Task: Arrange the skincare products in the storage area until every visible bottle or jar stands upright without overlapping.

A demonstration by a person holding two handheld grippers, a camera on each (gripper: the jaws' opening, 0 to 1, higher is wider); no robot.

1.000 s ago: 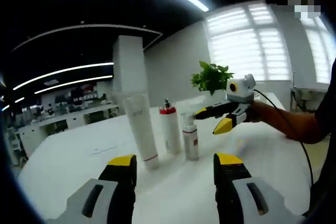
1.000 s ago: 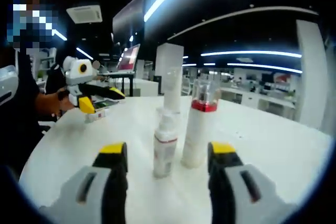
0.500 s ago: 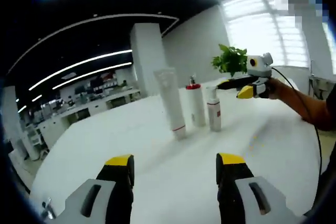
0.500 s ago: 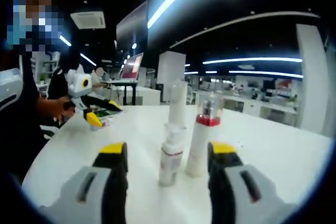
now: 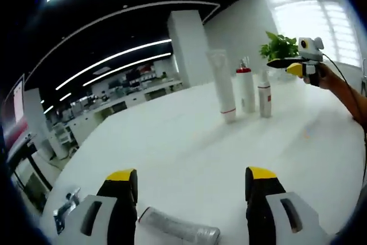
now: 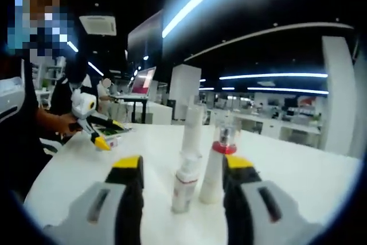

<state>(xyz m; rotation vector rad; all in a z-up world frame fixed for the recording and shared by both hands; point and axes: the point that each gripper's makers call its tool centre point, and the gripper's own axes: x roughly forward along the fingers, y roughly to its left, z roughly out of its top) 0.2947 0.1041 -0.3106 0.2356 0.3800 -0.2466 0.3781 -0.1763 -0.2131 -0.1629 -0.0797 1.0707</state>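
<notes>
Three products stand upright in a row on the white table (image 5: 172, 142): a tall white tube (image 5: 222, 84), a red-collared bottle (image 5: 245, 87) and a small white pump bottle (image 5: 264, 97). A silvery tube (image 5: 179, 230) lies on its side close below my left gripper (image 5: 191, 175), which is open and far back from the row. In the right gripper view the pump bottle (image 6: 184, 185), red-collared bottle (image 6: 215, 167) and tall tube (image 6: 192, 133) stand just ahead of my open right gripper (image 6: 182, 164). The right gripper (image 5: 298, 64) hovers beside the row, held by a hand.
A green plant (image 5: 279, 44) stands behind the row. A small metallic object (image 5: 66, 207) lies near the table's left edge. The left gripper (image 6: 94, 124) is over a small box (image 6: 112, 139), with a person behind it. A laptop (image 6: 143, 78) sits on a far desk.
The left gripper view has drawn back from the three upright products, and the lying silvery tube has come into view between its jaws. The right gripper view has backed off slightly.
</notes>
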